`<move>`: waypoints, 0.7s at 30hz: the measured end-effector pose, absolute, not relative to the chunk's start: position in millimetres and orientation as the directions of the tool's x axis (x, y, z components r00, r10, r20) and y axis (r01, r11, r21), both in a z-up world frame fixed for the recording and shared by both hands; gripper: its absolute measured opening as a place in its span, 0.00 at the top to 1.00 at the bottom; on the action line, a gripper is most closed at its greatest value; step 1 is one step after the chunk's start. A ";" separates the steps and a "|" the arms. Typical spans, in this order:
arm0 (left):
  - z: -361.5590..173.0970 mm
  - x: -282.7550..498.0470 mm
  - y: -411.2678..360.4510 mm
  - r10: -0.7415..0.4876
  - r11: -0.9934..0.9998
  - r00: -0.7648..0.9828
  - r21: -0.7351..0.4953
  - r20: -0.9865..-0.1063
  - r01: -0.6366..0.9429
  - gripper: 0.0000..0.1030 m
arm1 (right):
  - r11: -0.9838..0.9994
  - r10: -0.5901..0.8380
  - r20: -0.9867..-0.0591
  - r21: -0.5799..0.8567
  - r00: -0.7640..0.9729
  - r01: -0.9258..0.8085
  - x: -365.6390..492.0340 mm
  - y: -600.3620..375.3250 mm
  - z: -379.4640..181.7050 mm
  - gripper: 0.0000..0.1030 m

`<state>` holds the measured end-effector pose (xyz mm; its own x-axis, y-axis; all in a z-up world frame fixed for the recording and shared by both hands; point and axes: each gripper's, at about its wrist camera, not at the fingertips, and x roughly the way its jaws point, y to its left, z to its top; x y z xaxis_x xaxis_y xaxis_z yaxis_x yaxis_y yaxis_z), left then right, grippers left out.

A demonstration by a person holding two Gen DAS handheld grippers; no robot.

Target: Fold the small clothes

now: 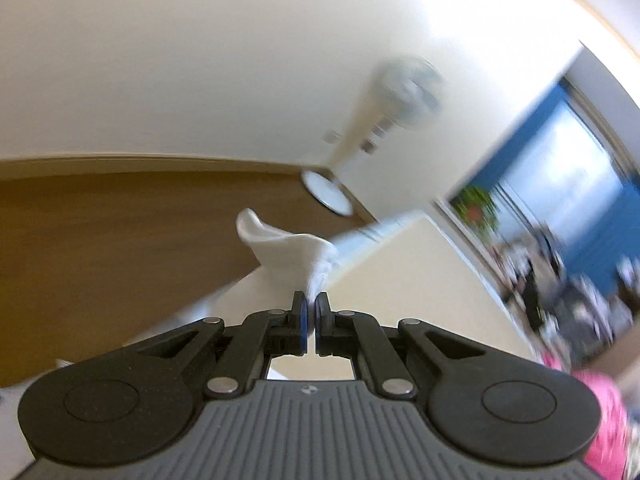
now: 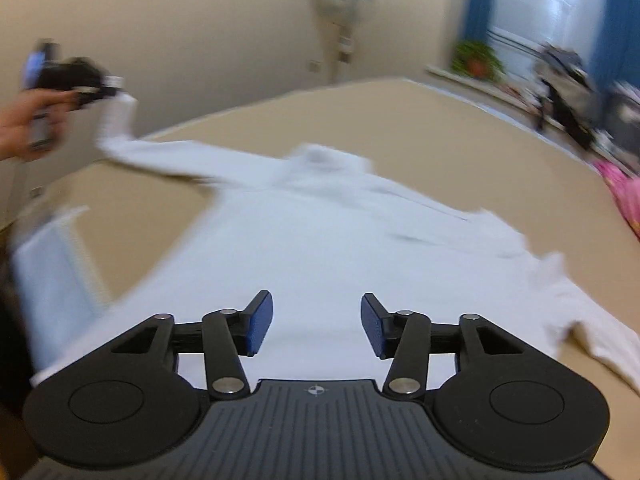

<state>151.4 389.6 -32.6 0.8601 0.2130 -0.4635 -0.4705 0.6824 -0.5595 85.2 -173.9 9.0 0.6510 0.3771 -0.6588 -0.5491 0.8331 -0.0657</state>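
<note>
nearest the right wrist camera, the right gripper (image 2: pixel 317 324) hangs with its blue-padded fingers (image 2: pixel 260 322) spread wide apart, nothing between them, just above the lower body of a white long-sleeved top (image 2: pixel 320 240). the top lies spread face-up on a beige table (image 2: pixel 460 128), collar at the far side from the gripper, one sleeve trailing off to the right of the body and ending near the table's edge. the other sleeve (image 2: pixel 160 152) runs out from the body's left shoulder and lifts off the table, its cuff pinched in the left gripper (image 2: pixel 94 90), which a bare hand (image 2: pixel 30 120) holds up above the table's left corner. in the left wrist view the left gripper (image 1: pixel 311 304) has its fingers clenched on that white cuff (image 1: pixel 296 256), the fabric bunched and standing up from between the pads. a pink cloth (image 2: pixel 624 192) sits at the table's right edge, beyond the top's right sleeve. behind the table stands what looks like a pedestal fan (image 2: pixel 344 4) against the cream wall, though motion blur softens it, and a potted plant (image 2: pixel 478 60) rests on the sill to the fan's right.
</note>
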 end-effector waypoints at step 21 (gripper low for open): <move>37.5 165.9 33.6 -0.293 0.944 0.800 -0.292 -0.523 0.155 0.78 | 0.871 0.378 -0.664 0.491 0.645 -0.005 217.8 -299.6 -66.4 0.60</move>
